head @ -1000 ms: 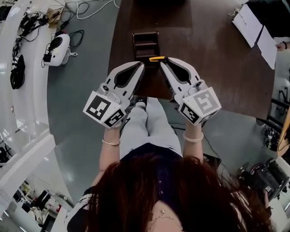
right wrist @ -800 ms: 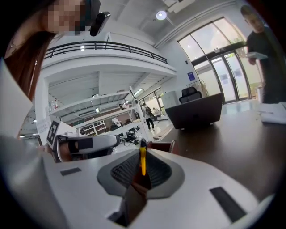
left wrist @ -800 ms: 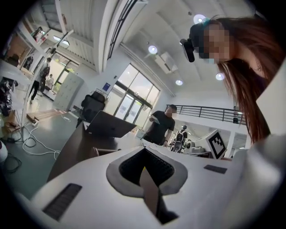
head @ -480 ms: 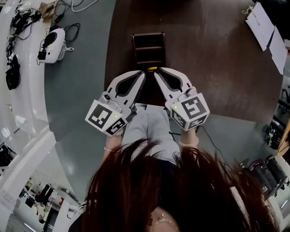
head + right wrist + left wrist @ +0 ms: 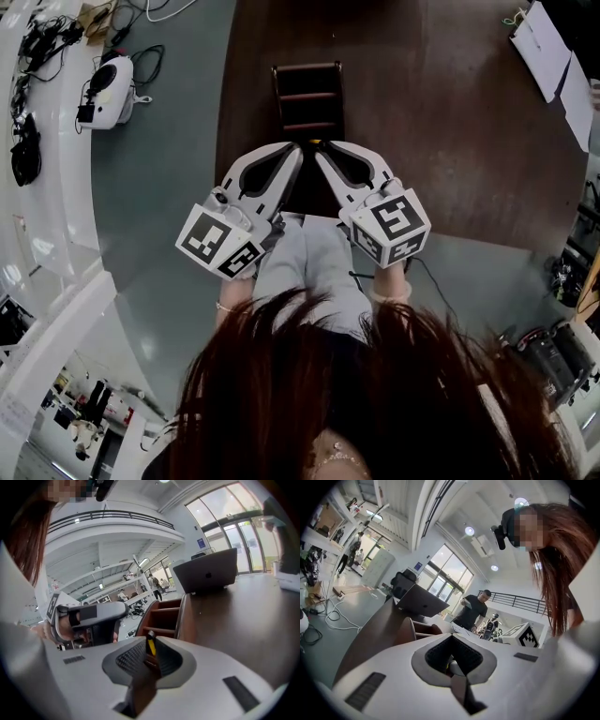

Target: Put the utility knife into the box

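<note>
In the head view the dark wooden box, split into compartments, stands on the brown table just beyond both grippers. My right gripper is shut on the yellow-and-black utility knife, whose end pokes out at its tip. The right gripper view shows the knife upright between the pads, with the box close ahead. My left gripper is shut with its tip almost touching the right one. The left gripper view has the box ahead on the left.
A laptop stands further back on the table. Papers lie at the far right corner. A white device with cables sits on the floor to the left. A person stands beyond the table. The table's near edge runs under the grippers.
The two gripper tips have drawn closer together, and less of the knife shows between them. The head view has shifted, so the box sits lower in the picture.
</note>
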A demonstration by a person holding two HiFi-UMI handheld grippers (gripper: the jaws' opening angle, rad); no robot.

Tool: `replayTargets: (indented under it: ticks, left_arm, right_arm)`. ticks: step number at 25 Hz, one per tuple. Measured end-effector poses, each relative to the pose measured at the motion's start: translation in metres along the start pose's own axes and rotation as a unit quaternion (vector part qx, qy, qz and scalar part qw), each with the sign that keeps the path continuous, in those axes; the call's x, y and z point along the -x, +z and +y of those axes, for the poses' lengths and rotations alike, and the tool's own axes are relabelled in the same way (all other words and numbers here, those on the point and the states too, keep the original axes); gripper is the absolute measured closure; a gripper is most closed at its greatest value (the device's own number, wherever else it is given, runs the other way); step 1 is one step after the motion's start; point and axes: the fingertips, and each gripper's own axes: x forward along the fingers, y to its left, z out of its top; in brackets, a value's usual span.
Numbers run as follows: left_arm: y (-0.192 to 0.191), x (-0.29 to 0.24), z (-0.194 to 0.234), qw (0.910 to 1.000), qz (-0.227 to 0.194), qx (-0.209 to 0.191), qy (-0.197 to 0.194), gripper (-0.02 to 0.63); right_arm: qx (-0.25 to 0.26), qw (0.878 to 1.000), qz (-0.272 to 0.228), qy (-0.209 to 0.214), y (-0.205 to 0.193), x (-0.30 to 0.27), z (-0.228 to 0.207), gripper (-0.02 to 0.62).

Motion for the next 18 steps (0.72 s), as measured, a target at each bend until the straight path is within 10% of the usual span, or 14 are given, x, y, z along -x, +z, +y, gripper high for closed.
replayTargets:
  ticks: [18]
  left_arm:
    - [0.096,0.035,-0.067,0.9955,-0.054,-0.068,-0.038,0.604]
  right_arm:
    - [0.049,0.982,-0.182,-0.013,0.149,0.095,0.051,0.543]
